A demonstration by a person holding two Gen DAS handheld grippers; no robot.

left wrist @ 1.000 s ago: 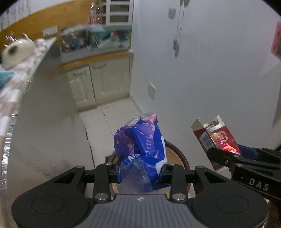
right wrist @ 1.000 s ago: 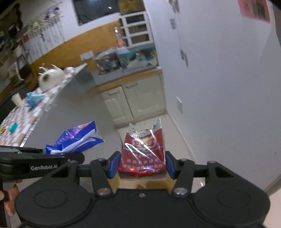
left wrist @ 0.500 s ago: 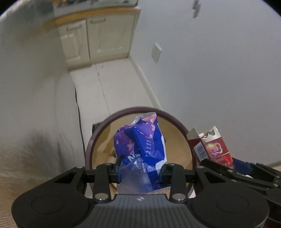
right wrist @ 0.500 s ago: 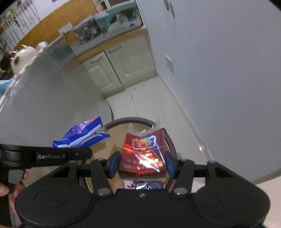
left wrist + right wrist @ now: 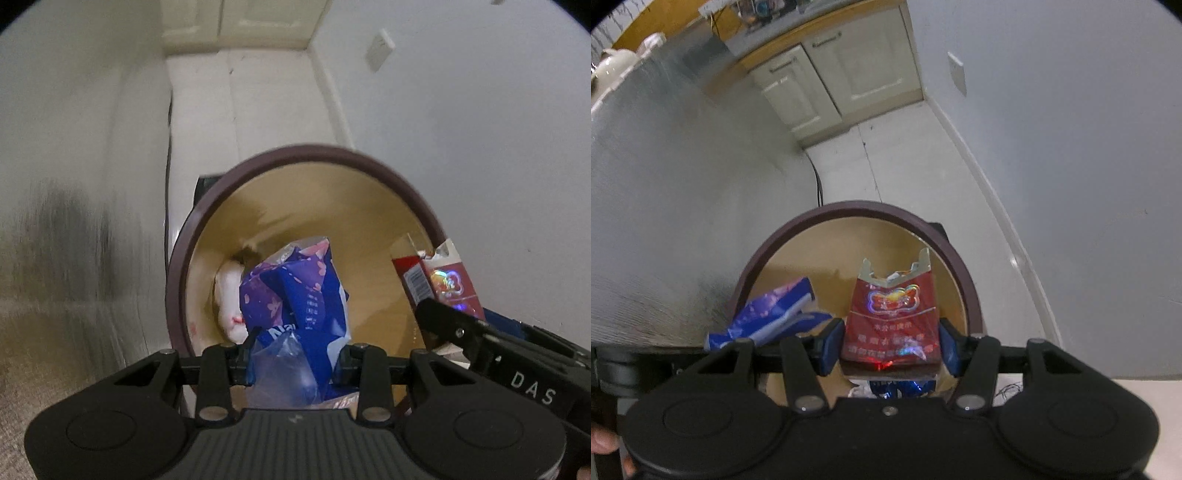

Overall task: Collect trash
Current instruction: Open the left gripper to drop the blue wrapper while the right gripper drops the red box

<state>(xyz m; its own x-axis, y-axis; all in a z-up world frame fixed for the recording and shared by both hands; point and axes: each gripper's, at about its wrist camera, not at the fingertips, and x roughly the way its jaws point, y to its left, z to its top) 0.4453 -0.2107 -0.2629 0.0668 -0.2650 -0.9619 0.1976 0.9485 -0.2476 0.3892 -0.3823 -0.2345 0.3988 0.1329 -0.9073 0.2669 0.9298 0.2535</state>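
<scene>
My left gripper (image 5: pixel 295 363) is shut on a crumpled blue and purple wrapper (image 5: pixel 295 295), held over the mouth of a round bin with a dark brown rim (image 5: pixel 295 151) and a tan inside. White crumpled paper (image 5: pixel 231 306) lies at the bin's bottom. My right gripper (image 5: pixel 891 345) is shut on a torn-open red box (image 5: pixel 894 321), also above the bin rim (image 5: pixel 857 206). The red box (image 5: pixel 443 280) shows at the right in the left wrist view. The blue wrapper (image 5: pixel 768 317) shows at the left in the right wrist view. Both grippers point steeply down.
A metallic grey panel (image 5: pixel 665 184) stands close on the left of the bin. A white wall (image 5: pixel 1071 147) with a socket (image 5: pixel 956 74) runs along the right. Cream cabinet doors (image 5: pixel 842 74) stand beyond a strip of white floor (image 5: pixel 886 162). A black cable (image 5: pixel 170 147) runs along the floor.
Both grippers have sunk and tipped downward over the bin, which now fills the middle of both views. The wrapper and the red box stay gripped.
</scene>
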